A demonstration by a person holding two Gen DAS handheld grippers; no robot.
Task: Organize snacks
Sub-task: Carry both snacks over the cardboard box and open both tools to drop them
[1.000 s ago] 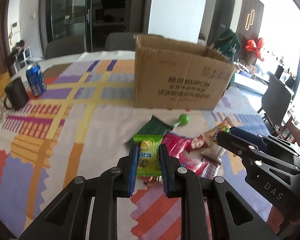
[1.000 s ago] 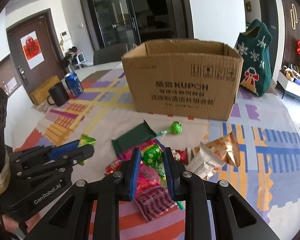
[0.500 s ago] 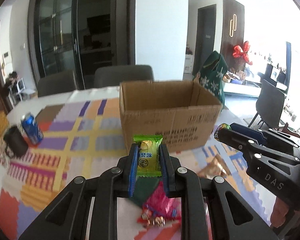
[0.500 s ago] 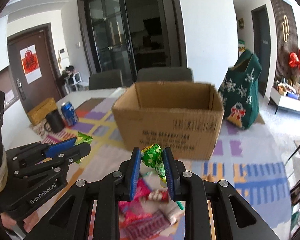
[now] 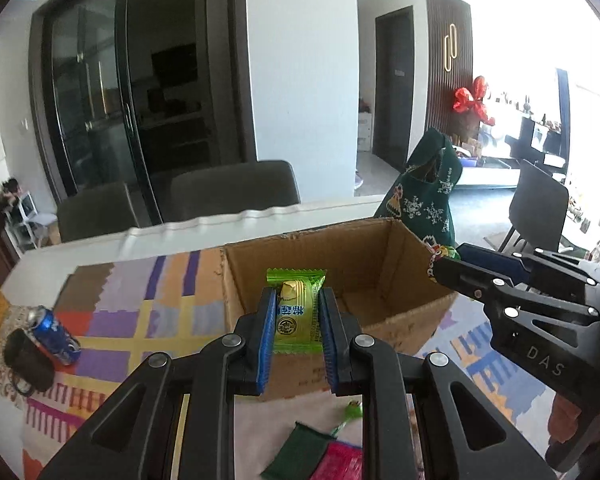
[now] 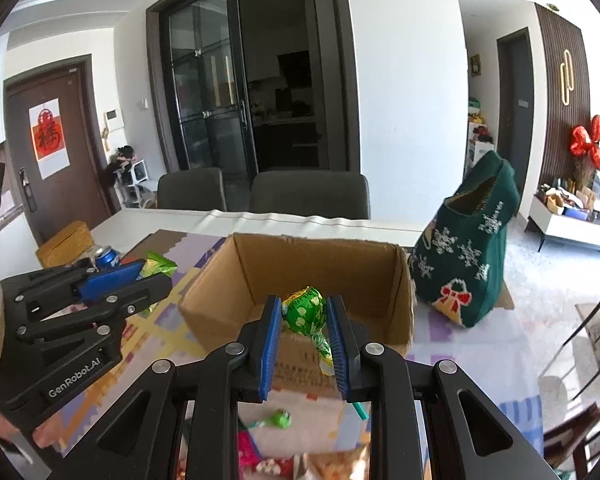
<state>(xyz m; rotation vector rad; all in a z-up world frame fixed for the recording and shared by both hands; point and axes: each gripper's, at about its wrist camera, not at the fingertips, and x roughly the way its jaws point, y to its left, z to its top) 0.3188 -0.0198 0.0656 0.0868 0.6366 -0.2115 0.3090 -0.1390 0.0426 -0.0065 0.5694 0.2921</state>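
Left wrist view: left tongs clamp green candy packet over open cardboard box. Right tongs pinch green lollipop above same box; more snacks on surface below.

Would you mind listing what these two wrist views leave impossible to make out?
- Cardboard box floor: left wrist view, partly hidden by the green candy packet in the left claw; right wrist view, by the green lollipop in the right claw.
- Snacks on the table: both views, hidden by the claw bodies and cut off by the bottom edge.
- Black mug beside the blue can: blurred, left wrist view.
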